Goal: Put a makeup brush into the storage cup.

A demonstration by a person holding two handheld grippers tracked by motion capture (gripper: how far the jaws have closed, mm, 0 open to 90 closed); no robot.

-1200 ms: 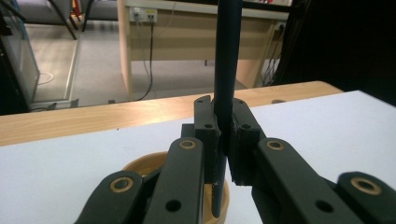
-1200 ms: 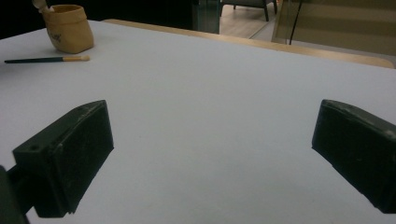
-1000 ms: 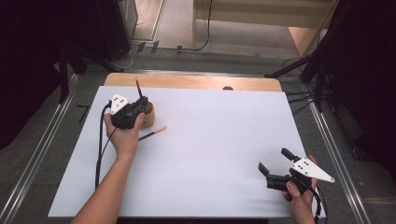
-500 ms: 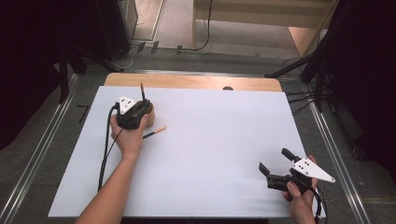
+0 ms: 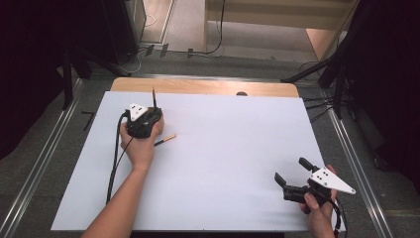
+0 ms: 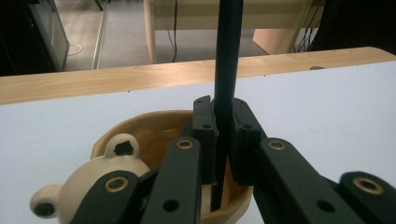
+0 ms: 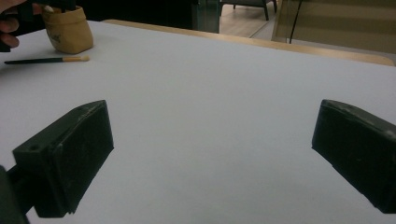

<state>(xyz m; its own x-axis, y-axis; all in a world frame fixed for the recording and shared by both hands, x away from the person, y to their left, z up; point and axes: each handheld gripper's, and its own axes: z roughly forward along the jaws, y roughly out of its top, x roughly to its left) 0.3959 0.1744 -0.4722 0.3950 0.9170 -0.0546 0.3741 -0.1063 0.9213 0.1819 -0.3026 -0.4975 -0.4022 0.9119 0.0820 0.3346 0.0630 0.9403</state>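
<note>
While the left gripper (image 6: 223, 140) pinches a thin black stick (image 6: 227, 56) upright between its nearly closed jaws, the stick's lower end already sits inside the tan cup (image 6: 140, 128) at the far left of the tabletop (image 5: 237, 148). I judge the step to be dropping this stick into the cup, so the hand should hold it plumb, lower it until the tip rests on the bottom, and only then ease the jaws apart, lifting straight up so the pads do not drag the stick or tip the light cup. A small bear-shaped figure (image 6: 88, 179) sits on the cup's near rim and should not be knocked. Just right of the cup, another black stick with a tan tip (image 5: 165, 140) lies flat, likely next. At the near right, the right gripper (image 7: 210, 154) hovers with its jaws wide and empty.
</note>
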